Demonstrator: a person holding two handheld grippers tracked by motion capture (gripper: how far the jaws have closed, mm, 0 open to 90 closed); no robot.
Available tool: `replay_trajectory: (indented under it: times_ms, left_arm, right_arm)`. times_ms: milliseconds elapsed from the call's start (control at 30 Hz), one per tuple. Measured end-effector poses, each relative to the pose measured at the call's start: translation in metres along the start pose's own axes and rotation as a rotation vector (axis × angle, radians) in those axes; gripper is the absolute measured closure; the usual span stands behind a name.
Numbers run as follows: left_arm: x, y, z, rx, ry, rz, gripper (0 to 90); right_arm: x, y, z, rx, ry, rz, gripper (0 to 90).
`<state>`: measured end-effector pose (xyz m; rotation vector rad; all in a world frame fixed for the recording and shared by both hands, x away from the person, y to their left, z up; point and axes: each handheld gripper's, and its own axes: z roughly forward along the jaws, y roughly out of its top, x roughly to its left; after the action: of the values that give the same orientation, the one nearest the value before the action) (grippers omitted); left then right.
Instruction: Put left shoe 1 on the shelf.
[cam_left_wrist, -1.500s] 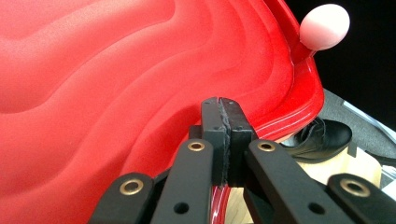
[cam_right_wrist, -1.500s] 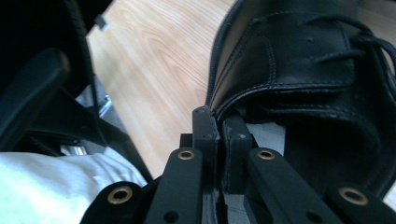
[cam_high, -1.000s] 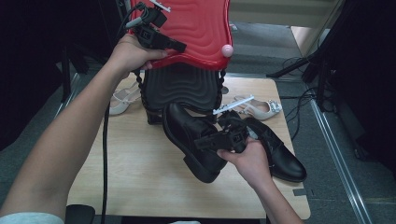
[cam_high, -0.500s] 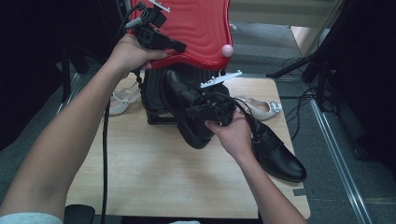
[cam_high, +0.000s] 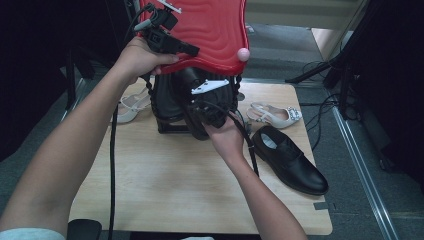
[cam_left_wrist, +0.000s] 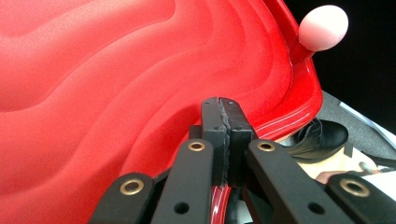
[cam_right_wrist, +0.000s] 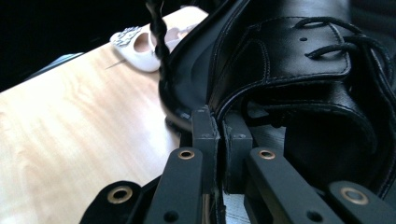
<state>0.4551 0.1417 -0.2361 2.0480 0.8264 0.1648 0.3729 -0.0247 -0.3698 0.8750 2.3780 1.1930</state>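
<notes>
Black shoe (cam_high: 192, 117) is now up at the mouth of the black case (cam_high: 167, 102), centre of the high view just under the red lid (cam_high: 210, 25); a second ago it was down on the table (cam_high: 150, 185) at lower centre, beside its mate. Right gripper (cam_high: 210, 107) is clenched on the shoe's collar; the right gripper view has the leather edge (cam_right_wrist: 219, 105) pinched between the jaws, laces (cam_right_wrist: 336, 46) at upper right. The hand has carried it up and back toward the case across the three high-view shots, grip unchanged. Left gripper (cam_high: 187, 49), upper left of the high view, is clamped on the rim of the red lid (cam_left_wrist: 140, 93) and holds it propped open; it hasn't shifted. Pink knob (cam_high: 243, 54) sits on the lid's right edge. So: shoe one looks about to go in, opening is clear, lid held. I'd judge this the insert step, roughly halfway if both shoes go in. Second black shoe (cam_high: 290, 160) lies on the table at right centre, untouched. Pale sandal (cam_high: 275, 115) sits just above it, another pale shoe (cam_high: 125, 107) left of the case, partly behind the forearm. Watch the case's hanging cord (cam_right_wrist: 159, 42) near the toe; could snag.
</notes>
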Motion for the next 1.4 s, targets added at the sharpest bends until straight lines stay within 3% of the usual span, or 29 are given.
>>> replay_trajectory:
  times_ms: [400,833,1033,1133,1400]
  left_arm:
    - [0.0,0.001,0.0,0.006,-0.002,-0.026,90.0]
    - [-0.002,0.001,0.0,0.001,0.016,-0.009,90.0]
    - [-0.004,0.001,0.0,0.005,0.028,0.004,90.0]
    - [-0.004,0.003,0.001,0.017,0.036,0.01,90.0]
    - [-0.004,0.003,0.001,0.019,0.036,0.012,90.0]
  right_arm:
    - [0.004,0.014,0.03,-0.038,-0.056,-0.033,87.5]
    - [0.009,0.013,0.045,-0.019,-0.007,0.02,78.7]
    - [0.009,0.012,0.037,-0.043,0.012,0.02,71.1]
    - [0.011,0.011,0.025,-0.061,0.034,0.035,72.3]
    - [0.009,-0.012,-0.011,-0.101,0.178,0.095,83.1]
